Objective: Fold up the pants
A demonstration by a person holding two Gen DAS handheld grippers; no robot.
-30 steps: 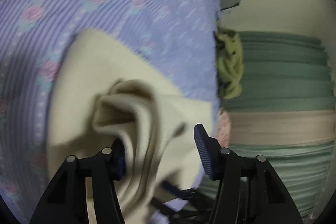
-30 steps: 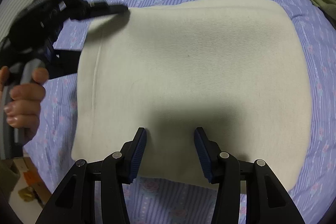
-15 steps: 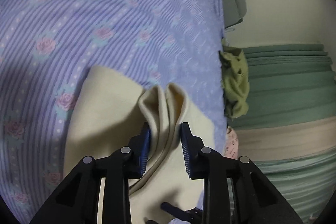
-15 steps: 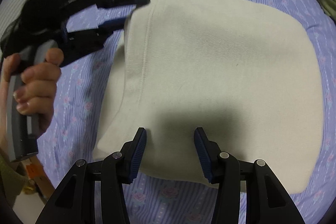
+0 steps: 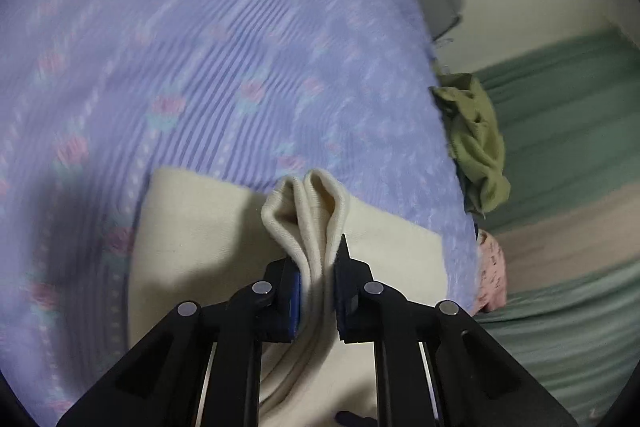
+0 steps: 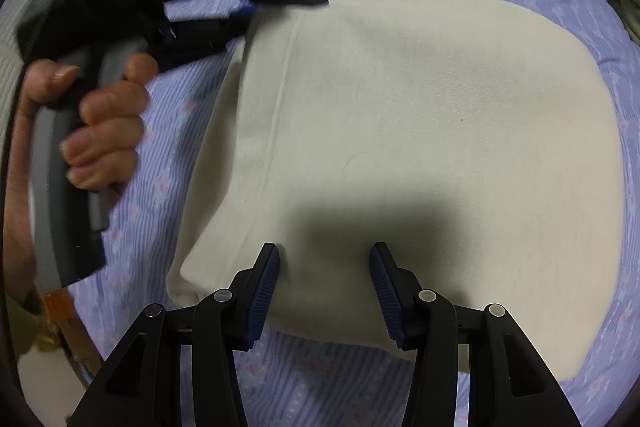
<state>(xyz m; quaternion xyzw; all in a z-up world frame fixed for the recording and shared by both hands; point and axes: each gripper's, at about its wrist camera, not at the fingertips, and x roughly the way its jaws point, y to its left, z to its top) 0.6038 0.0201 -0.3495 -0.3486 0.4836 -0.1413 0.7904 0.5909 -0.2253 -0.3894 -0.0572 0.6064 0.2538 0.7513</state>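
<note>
**K:** Left gripper (image 5: 318, 291) clamped on a bunched corner of the cream pants (image 5: 208, 247); fold sticks up between the blue pads (image 5: 295, 293).

**M:** Right gripper (image 6: 324, 291)?

**K:** Jaws partly apart, nothing between them, over the near edge of the pants. Its shadow falls on the cloth.

**M:** Pants location?

**K:** Folded flat on the purple floral bedsheet (image 5: 200, 67); left corner lifted by the other gripper, with a hand (image 6: 96, 123) on its grey grip.

**M:** Further out?

**K:** Green crumpled cloth (image 5: 476, 147) at the sheet's far edge.
</note>
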